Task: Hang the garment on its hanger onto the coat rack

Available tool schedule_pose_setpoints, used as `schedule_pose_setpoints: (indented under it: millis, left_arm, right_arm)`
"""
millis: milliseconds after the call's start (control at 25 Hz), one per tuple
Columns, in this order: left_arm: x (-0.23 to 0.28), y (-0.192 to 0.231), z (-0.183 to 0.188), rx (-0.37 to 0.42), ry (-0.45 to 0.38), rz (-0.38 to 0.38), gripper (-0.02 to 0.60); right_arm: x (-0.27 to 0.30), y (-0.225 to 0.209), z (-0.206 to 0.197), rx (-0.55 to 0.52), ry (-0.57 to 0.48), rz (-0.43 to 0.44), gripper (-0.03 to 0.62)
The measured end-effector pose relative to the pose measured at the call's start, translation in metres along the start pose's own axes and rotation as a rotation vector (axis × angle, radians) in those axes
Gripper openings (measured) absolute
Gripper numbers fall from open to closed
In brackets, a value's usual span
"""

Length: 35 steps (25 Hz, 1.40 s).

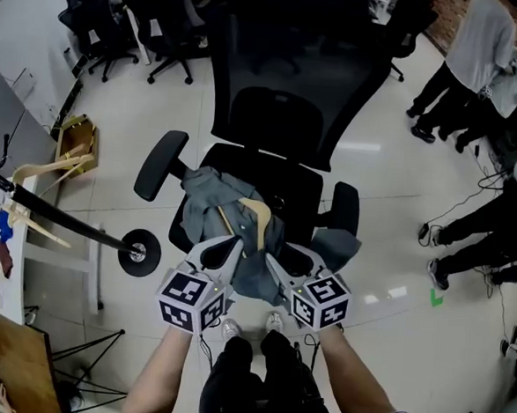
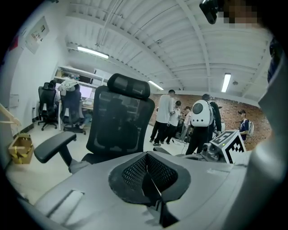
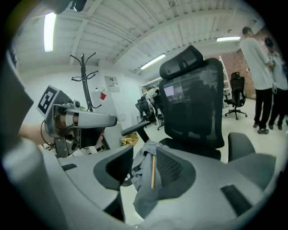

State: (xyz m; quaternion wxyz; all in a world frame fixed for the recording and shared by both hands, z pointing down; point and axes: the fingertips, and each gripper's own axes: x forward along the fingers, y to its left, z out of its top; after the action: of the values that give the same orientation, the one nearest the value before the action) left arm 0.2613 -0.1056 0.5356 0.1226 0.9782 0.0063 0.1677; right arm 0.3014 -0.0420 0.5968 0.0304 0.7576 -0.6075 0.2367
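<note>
Head view: a grey garment is being shown lying crumpled on the seat of a black office chair, with a wooden hanger lying on top of it. The left gripper and the right gripper are being held side by side at the garment's 6 o'clock edge, both pointed toward 12 o'clock, the left at about 7 o'clock of the hanger and the right at about 5 o'clock. Left gripper view: the jaws are being held pressed together with nothing between them, and the chair's backrest is being framed at 11 o'clock beyond them. Right gripper view: the jaws are being held spread, and a fold of the garment with a straight wooden bar of the hanger is being seen between them, close to the pad at 3 o'clock and apart from the pad at 9 o'clock. A black coat rack is being seen at 10 o'clock, well apart from the chair.
</note>
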Motion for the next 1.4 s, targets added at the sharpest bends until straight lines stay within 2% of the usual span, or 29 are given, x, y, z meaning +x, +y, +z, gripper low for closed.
schedule_pose_setpoints:
  millis: [200,240,280,320,560,880,1160,1400]
  left_arm:
    - [0.022,0.009,-0.064,-0.044,0.084,0.004,-0.014]
    - [0.028,0.012,-0.075,-0.048,0.098,0.003,-0.014]
    - [0.033,0.016,-0.086,-0.056,0.109,0.004,-0.014]
    - [0.036,0.02,-0.097,-0.066,0.117,0.006,-0.014]
    - [0.042,0.033,-0.152,-0.14,0.165,0.029,-0.014]
    - [0.035,0.05,-0.182,-0.189,0.191,0.05,-0.014]
    - [0.034,0.06,-0.184,-0.201,0.18,0.046,-0.014]
    - [0.027,0.064,-0.194,-0.22,0.195,0.059,-0.014]
  right_arm:
    - [0.035,-0.019,-0.082,0.076,0.124,0.005,0.175]
    - [0.046,-0.023,-0.096,0.088,0.149,0.006,0.18]
    - [0.056,-0.027,-0.11,0.098,0.175,0.007,0.216]
    - [0.066,-0.03,-0.123,0.108,0.201,0.007,0.216]
    - [0.111,-0.043,-0.177,0.196,0.286,0.013,0.225]
    - [0.148,-0.058,-0.213,0.294,0.351,-0.026,0.225]
    - [0.174,-0.057,-0.216,0.32,0.376,-0.015,0.222]
    - [0.185,-0.056,-0.217,0.332,0.411,-0.044,0.177]
